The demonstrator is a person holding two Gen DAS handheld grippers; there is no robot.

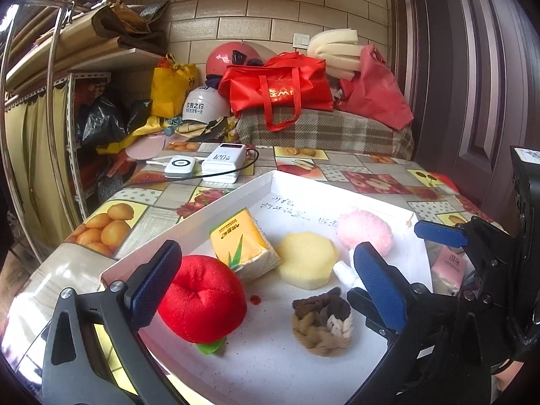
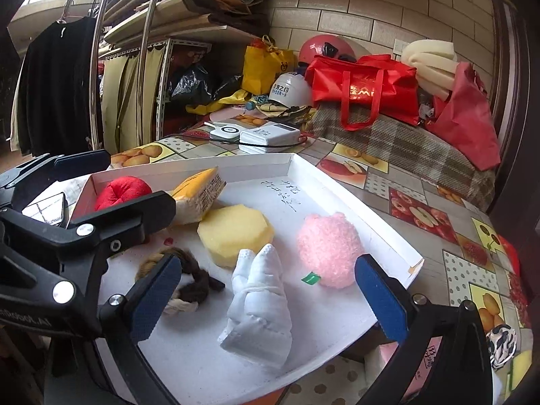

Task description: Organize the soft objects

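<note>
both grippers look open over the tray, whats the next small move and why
Probably lift both grippers clear. The left gripper stands open beside the red plush, the right gripper open around the white towel roll, and both things already lie in the white tray.

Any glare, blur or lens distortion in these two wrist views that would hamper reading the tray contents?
Left wrist view: strong fisheye bending, dark vignette corners; the white tray glares along its far wall, yet the red plush stays sharp. Right wrist view: same curvature, blown-out window at top left; the white cloth bundle is crisp, its folds legible.
</note>
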